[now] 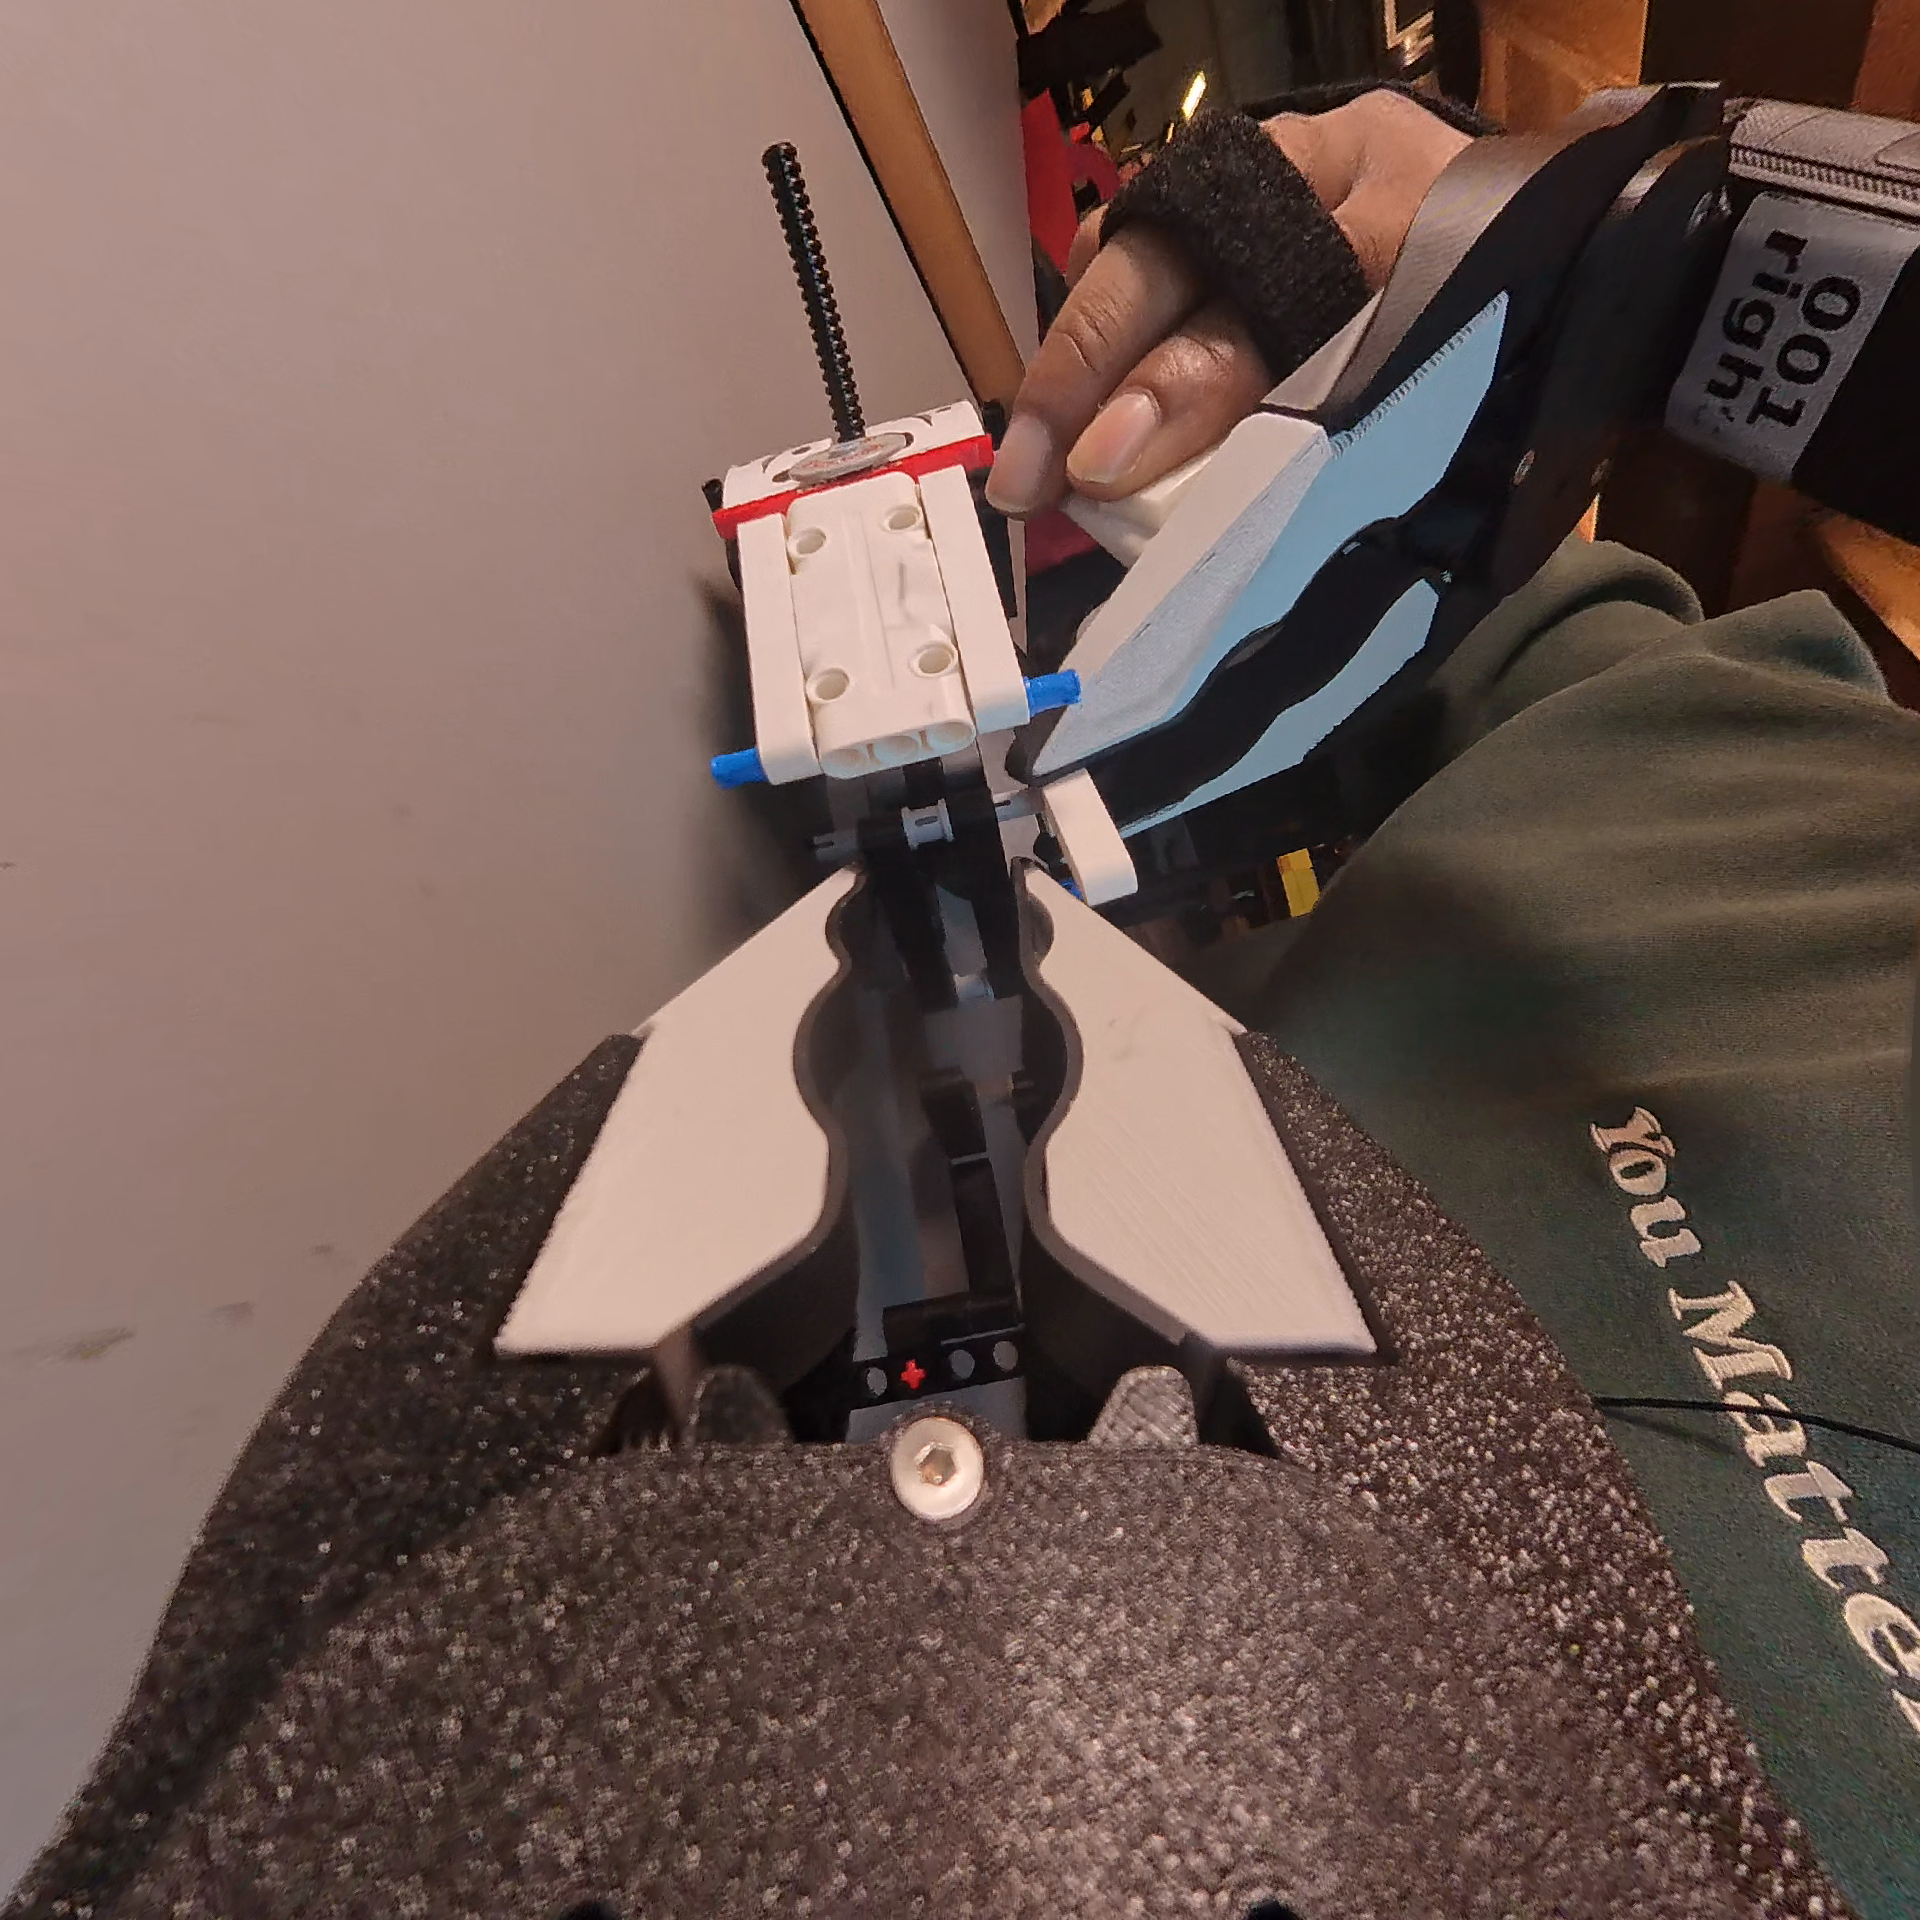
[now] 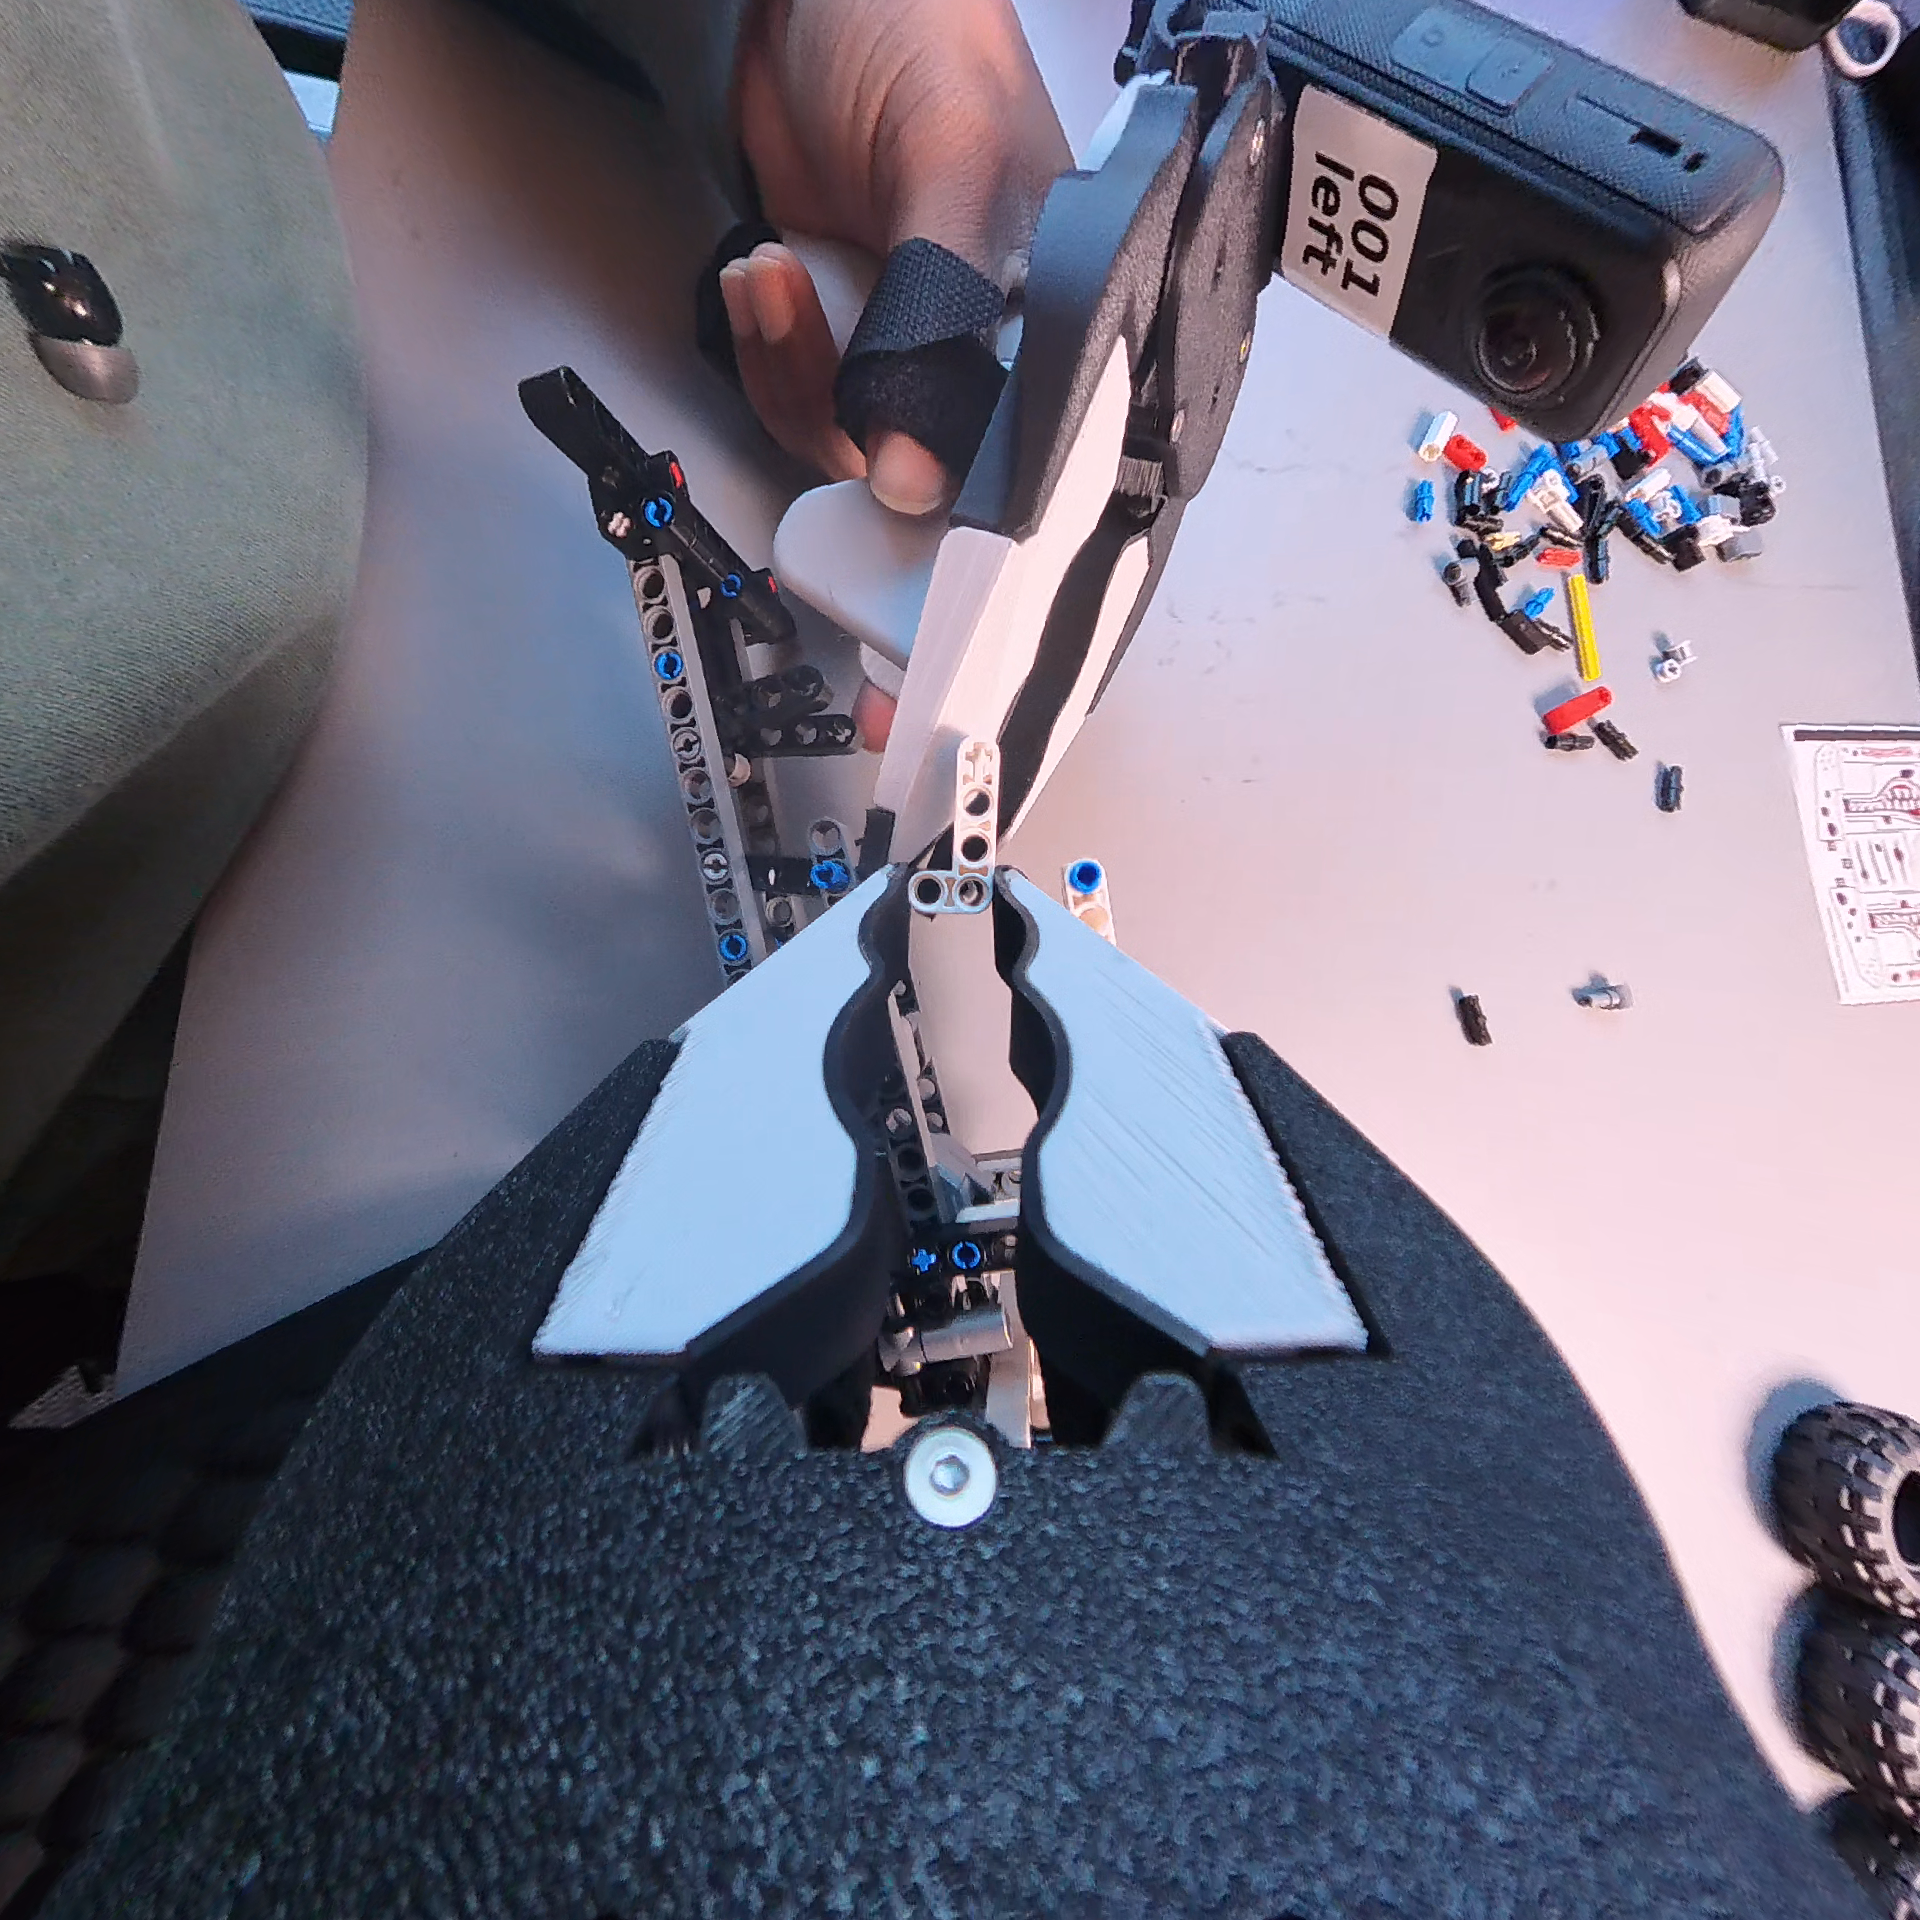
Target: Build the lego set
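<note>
At frame centre, the left claw (image 1: 940, 883) is clenched on the lego model (image 1: 883, 613); the right claw (image 2: 948, 883) grasps a white L-shaped beam (image 2: 971, 842).

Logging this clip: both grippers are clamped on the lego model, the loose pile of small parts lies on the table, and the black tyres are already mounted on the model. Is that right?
Not quite. The black tyres are not mounted; the right wrist view shows them lying loose at the table edge. The rest holds: the left gripper and right gripper both clamp the lego model, and the pile of small parts lies on the table.
</note>
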`<state>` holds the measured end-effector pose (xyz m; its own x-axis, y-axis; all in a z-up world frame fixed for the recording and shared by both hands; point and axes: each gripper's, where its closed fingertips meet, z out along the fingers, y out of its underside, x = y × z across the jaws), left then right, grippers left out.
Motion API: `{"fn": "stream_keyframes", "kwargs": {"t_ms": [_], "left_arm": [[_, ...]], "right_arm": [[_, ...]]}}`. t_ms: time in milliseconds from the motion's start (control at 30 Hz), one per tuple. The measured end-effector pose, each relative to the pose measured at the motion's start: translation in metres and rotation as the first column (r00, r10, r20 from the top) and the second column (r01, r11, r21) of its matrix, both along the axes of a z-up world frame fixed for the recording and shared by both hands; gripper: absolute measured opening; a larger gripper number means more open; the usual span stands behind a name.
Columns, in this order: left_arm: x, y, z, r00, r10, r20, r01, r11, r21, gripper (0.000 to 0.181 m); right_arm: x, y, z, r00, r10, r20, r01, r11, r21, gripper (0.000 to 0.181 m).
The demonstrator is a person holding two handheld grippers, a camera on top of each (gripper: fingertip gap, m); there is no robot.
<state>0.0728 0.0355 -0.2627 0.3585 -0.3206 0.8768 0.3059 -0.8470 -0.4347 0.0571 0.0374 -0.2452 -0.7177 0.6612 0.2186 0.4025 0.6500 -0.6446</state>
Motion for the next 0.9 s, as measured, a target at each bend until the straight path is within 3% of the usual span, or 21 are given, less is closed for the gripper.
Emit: {"fn": "stream_keyframes", "kwargs": {"t_ms": [600, 733, 900], "left_arm": [[-0.006, -0.002, -0.004, 0.998, -0.005, 0.060, 0.009, 0.998, -0.057, 0.028], [-0.008, -0.010, 0.003, 0.993, -0.044, 0.112, 0.050, 0.997, -0.051, 0.058], [0.003, -0.018, 0.000, 0.992, -0.092, 0.082, 0.098, 0.993, -0.066, 0.071]], "right_arm": [[-0.005, -0.001, -0.007, 0.998, -0.027, 0.058, 0.030, 0.999, -0.042, 0.015], [-0.005, 0.001, -0.007, 0.997, -0.035, 0.069, 0.039, 0.998, -0.053, 0.015], [-0.006, -0.002, -0.007, 0.996, -0.027, 0.085, 0.032, 0.998, -0.057, 0.015]]}}
